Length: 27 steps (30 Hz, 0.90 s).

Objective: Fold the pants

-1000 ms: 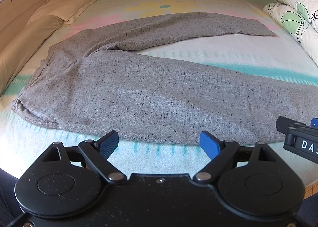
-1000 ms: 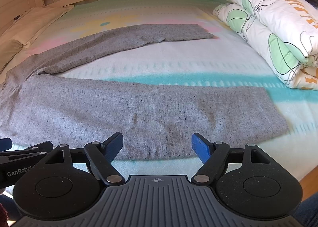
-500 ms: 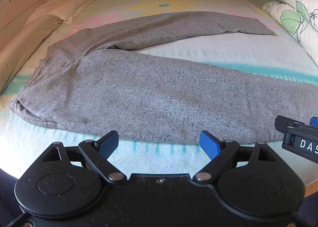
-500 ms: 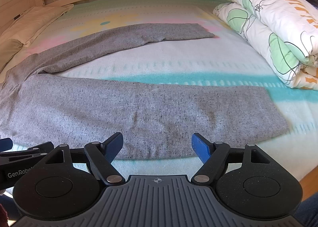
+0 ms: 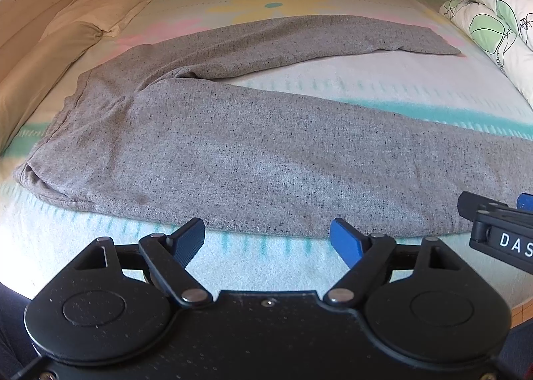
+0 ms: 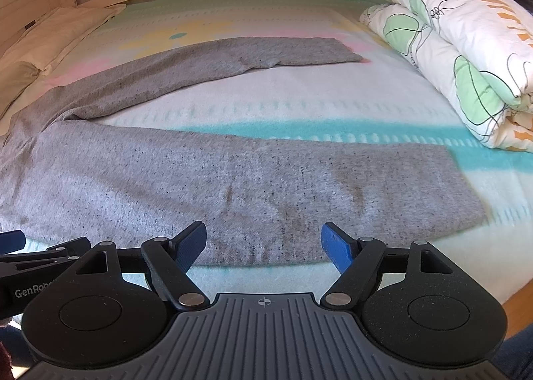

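Grey pants (image 5: pixel 233 153) lie flat on the bed (image 5: pixel 366 87), legs splayed. Left gripper (image 5: pixel 266 238) (jaws spread, just closing slightly, nothing between) and right gripper (image 6: pixel 263 243), spread, hover at the near hem.

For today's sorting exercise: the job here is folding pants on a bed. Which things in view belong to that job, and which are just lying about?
Belongs to the job:
- grey pants, spread flat, legs apart
- left gripper, open, jaws have just been closing a little, nothing between them
- right gripper, open, empty

Just lying about:
- folded floral quilt
- cream pillows
- patterned bed cover underneath
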Each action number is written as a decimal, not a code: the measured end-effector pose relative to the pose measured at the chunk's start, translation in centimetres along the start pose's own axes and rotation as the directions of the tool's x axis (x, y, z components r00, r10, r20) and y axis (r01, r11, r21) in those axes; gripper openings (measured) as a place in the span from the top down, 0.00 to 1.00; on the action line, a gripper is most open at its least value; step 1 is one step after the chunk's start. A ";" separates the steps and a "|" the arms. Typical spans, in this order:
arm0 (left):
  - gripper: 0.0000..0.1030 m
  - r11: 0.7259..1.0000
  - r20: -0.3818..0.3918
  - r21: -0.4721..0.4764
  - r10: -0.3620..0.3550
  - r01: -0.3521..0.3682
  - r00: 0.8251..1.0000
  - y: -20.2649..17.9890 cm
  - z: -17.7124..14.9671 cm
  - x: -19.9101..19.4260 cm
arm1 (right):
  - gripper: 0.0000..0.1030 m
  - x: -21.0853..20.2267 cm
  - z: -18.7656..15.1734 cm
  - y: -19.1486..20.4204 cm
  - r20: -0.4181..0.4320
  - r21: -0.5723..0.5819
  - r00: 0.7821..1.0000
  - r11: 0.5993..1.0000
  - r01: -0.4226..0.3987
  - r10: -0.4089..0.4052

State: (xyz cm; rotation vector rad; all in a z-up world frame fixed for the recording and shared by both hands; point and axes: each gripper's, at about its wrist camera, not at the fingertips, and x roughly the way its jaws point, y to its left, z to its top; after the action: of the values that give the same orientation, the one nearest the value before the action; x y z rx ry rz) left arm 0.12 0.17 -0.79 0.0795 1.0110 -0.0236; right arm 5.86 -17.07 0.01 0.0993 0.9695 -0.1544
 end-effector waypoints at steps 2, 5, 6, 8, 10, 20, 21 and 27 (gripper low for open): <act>0.22 1.000 0.000 0.003 0.001 -0.001 1.000 0.0 0.0 0.1 | 0.27 0.1 0.0 0.0 -0.002 -0.002 1.000 1.000 0.000 0.000; 0.28 1.000 -0.013 0.012 0.007 -0.007 1.000 0.0 0.0 0.2 | 0.27 0.0 0.1 0.1 0.001 -0.009 1.000 1.000 -0.001 0.001; 0.29 1.000 -0.013 0.011 0.003 -0.003 1.000 0.0 0.0 0.3 | 0.27 -0.1 0.1 0.3 0.004 -0.013 1.000 1.000 0.000 0.000; 0.32 1.000 -0.003 0.005 -0.006 0.006 1.000 0.1 -0.1 0.3 | 0.28 -0.1 0.1 0.4 0.015 -0.021 1.000 1.000 0.003 -0.002; 0.32 1.000 0.007 0.005 0.004 -0.004 1.000 0.1 -0.2 0.2 | 0.31 -0.3 0.1 0.6 0.029 -0.035 1.000 0.999 0.012 -0.011; 0.38 0.998 0.090 0.033 0.047 -0.050 0.995 0.7 -0.2 -0.1 | 0.38 -0.9 0.7 1.2 0.071 -0.030 0.997 0.999 0.012 -0.010; 0.38 0.998 0.096 0.029 0.045 -0.048 0.994 0.8 -0.2 -0.2 | 0.38 -0.9 0.8 1.3 0.076 -0.033 0.997 0.999 0.014 -0.012; 0.38 0.997 0.080 0.009 0.072 -0.073 0.994 2.0 -0.2 -0.9 | 0.49 -1.6 0.9 1.8 0.087 -0.076 0.996 0.997 -0.004 0.011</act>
State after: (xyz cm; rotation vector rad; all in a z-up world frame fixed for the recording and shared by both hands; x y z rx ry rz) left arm -0.38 2.21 0.01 0.1250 0.9281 0.0332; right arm 6.02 -15.29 1.90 0.0262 0.8862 -0.1137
